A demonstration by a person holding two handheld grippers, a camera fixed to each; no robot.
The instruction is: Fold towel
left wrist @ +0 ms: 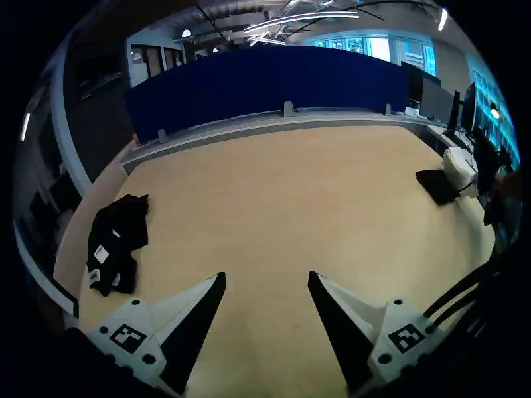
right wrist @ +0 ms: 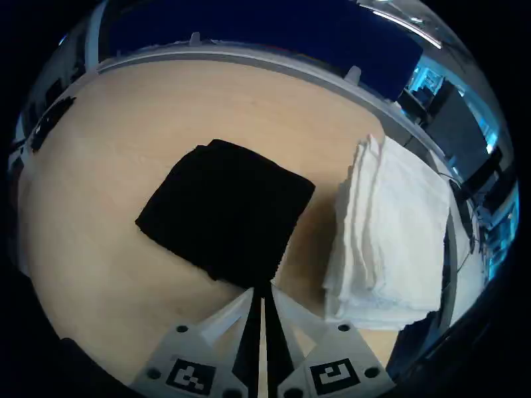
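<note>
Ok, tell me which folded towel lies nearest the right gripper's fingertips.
The black towel; its corner reaches the right gripper, while the white towel lies off to one side.

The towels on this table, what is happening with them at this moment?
A person works with two hand-held tools at a wooden table. The right tool, almost closed, has its tips at the near edge of a folded black towel; whether it pinches the cloth I cannot tell. A stack of folded white towels lies beside it. The left tool hangs open above the wood, holding nothing, with a crumpled black cloth lying off to one side, not yet folded.
</note>
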